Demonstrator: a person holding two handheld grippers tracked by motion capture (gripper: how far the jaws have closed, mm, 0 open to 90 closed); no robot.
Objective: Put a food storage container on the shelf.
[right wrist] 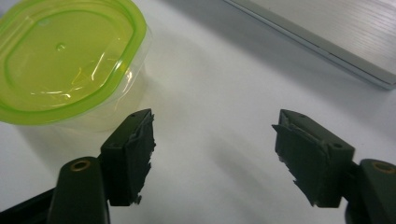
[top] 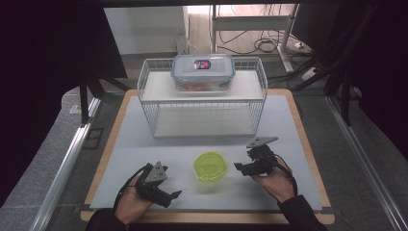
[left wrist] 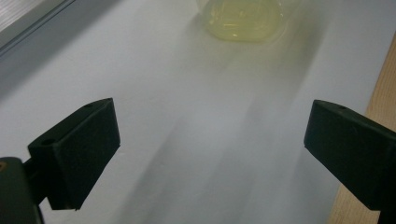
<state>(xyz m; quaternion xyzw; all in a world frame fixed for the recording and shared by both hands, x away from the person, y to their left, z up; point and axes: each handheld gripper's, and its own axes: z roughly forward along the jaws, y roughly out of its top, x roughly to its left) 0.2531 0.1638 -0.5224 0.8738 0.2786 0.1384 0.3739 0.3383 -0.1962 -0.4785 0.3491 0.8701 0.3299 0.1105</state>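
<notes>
The green-lidded tub [top: 210, 166] sits on the tabletop [top: 144, 144] near my edge, between my two grippers and touching neither. Its lid is on, and the clear body under it looks empty from the right gripper view [right wrist: 70, 60].

My right gripper [top: 239, 167] is just to the right of the tub, pointing towards it. In the right gripper view the jaws stand well apart with nothing between them but bare white surface; the tub lies past the left-hand jaw, off to that side and not in the gap. I see no contact between that jaw and the tub's wall.

My left gripper [top: 174, 194] rests lower left of the tub, a little further off. Its jaws are wide open and hold nothing, and in the left gripper view the tub [left wrist: 243, 21] shows blurred at the top, ahead of the gap and well clear of both jaws.

Beyond the tub stands a white wire rack [top: 149, 103] with a shelf, and on that shelf a clear lidded box [top: 203, 72] with something orange inside.
</notes>
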